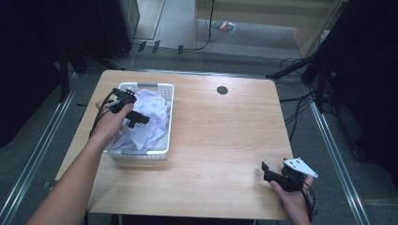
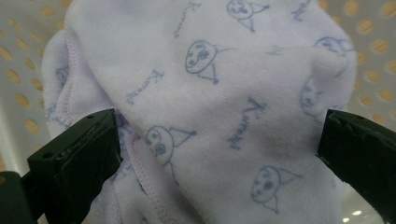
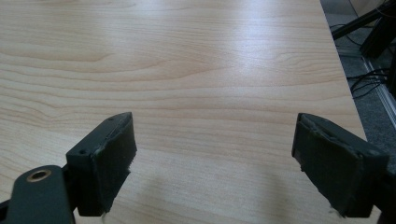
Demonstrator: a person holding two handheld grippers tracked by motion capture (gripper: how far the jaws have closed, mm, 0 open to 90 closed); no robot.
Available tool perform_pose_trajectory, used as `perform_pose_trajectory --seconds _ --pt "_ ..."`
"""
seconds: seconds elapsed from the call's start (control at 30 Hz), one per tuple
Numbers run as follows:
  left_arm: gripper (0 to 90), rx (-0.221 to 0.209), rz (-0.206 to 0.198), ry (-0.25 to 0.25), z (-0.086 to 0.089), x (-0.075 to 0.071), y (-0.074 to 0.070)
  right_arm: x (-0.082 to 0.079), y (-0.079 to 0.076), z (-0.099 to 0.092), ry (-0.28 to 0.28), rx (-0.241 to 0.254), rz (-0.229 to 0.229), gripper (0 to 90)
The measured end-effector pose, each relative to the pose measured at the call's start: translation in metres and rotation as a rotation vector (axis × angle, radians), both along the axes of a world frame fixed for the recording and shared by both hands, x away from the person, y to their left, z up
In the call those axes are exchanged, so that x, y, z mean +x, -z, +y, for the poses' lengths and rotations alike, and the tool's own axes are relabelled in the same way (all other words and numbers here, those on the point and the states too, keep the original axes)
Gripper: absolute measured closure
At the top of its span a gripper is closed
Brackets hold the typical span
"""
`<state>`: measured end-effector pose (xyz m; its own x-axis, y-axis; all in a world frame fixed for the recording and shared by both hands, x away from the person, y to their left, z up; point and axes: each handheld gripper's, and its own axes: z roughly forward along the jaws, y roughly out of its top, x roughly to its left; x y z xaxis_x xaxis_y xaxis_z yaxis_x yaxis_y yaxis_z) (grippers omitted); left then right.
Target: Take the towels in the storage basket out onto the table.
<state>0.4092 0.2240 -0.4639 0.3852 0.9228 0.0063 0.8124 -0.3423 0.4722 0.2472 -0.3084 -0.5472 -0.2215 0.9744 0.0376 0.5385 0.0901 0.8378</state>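
White printed cloth (image 2: pixel 219 107) between wide-apart left gripper (image 2: pixel 217 154) jaws (right gripper (image 3: pixel 215 163) agape, empty).

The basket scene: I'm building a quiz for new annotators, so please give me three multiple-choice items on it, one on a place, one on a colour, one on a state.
1. Where does the white basket stand on the table?
A. on its left part
B. at its middle
C. on its right edge

2. What colour is the print on the white cloth?
A. red
B. blue
C. green

3. How does the left gripper stand?
A. shut on the table edge
B. open, with the cloth between its jaws
C. lying flat on the table

Answers: 1 A, the high view shows the basket by the table's left side. 2 B, the left gripper view shows blue faces and lettering. 3 B, its jaws stand wide apart on either side of the cloth, over the basket.
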Motion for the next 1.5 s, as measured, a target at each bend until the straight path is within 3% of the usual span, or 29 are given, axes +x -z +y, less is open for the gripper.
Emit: perform_pose_trajectory --seconds 0.27,0.47,0.5,0.6,0.63,0.87,1.03,1.13,1.3,1.5 --pt "0.0 0.040 0.069 -0.025 -0.005 0.013 0.017 0.000 0.000 0.000 -0.003 0.001 -0.001 13.6" --pt "0.0 0.039 0.118 -0.045 -0.008 0.018 0.029 0.000 0.000 0.000 -0.003 0.001 0.001 13.6" --pt "0.0 0.086 0.124 -0.058 -0.013 0.019 0.036 0.000 0.000 0.000 -0.003 0.001 0.001 13.6" --pt "0.0 0.104 0.144 -0.061 -0.019 0.019 0.040 0.000 0.000 0.000 -0.003 0.001 0.001 13.6" --pt "0.0 0.132 0.152 -0.074 -0.022 0.020 0.048 0.000 0.000 0.000 -0.004 -0.002 -0.001 13.6" --pt "0.0 0.159 0.102 -0.069 -0.026 0.014 0.055 0.000 0.000 0.000 -0.004 -0.001 0.000 13.6" --pt "0.1 0.142 0.112 -0.054 -0.024 0.013 0.055 0.000 0.000 0.000 -0.002 -0.006 0.002 13.6" --pt "12.2 0.133 0.106 -0.046 -0.024 0.012 0.053 0.000 0.000 0.000 -0.001 -0.006 0.002 13.6" --pt "41.7 0.176 0.098 -0.041 -0.023 0.009 0.044 0.000 0.000 0.001 -0.001 -0.006 0.004 13.6" --pt "56.8 0.211 0.072 -0.028 -0.024 0.007 0.044 0.000 0.000 0.001 0.000 -0.006 0.005 13.6"
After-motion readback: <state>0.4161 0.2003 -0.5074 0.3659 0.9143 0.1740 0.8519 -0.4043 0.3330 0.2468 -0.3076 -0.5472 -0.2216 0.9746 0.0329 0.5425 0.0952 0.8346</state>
